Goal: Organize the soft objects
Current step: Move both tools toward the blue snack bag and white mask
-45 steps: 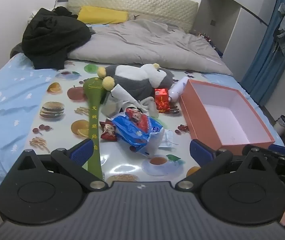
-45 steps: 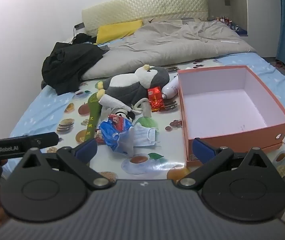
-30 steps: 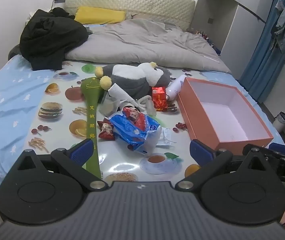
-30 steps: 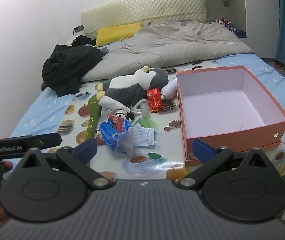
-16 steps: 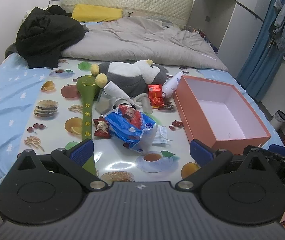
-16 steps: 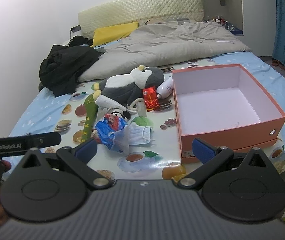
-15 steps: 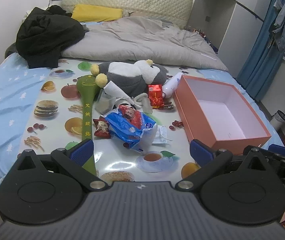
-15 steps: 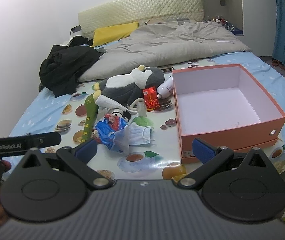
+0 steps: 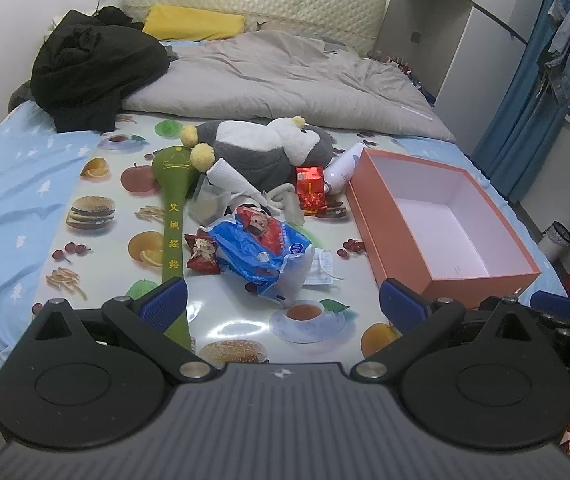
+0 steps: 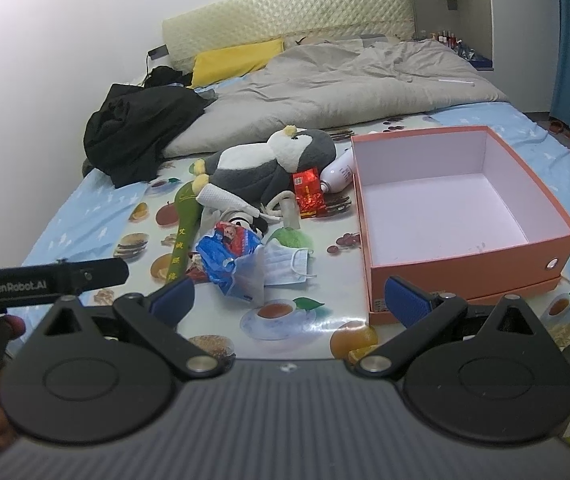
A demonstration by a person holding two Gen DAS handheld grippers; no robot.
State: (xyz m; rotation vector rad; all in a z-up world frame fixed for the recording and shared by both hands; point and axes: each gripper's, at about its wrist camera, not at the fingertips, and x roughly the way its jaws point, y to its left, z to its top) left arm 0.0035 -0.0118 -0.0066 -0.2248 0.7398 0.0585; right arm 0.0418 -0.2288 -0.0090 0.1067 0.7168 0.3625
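Note:
A grey and white plush penguin (image 9: 261,152) (image 10: 273,164) lies on the printed mat (image 9: 97,240) on the bed. Beside it lie a green fabric mallet (image 9: 174,200) (image 10: 185,220), a rolled white cloth (image 9: 229,178), a blue plastic bag (image 9: 261,252) (image 10: 229,256) and a face mask (image 10: 287,262). An empty orange box (image 9: 441,220) (image 10: 457,208) stands to the right. My left gripper (image 9: 283,306) and right gripper (image 10: 289,296) are both open and empty, held near the front edge of the bed.
A red packet (image 9: 311,190), a white bottle (image 9: 341,172) and a small snack packet (image 9: 203,250) lie among the pile. A black jacket (image 9: 93,68), a grey duvet (image 9: 285,80) and a yellow pillow (image 9: 193,24) lie farther back. Blue curtains (image 9: 525,100) hang at right.
Both grippers have drawn back slightly from the pile, so the objects look a little farther. Nothing on the bed has moved, and both grippers stay open.

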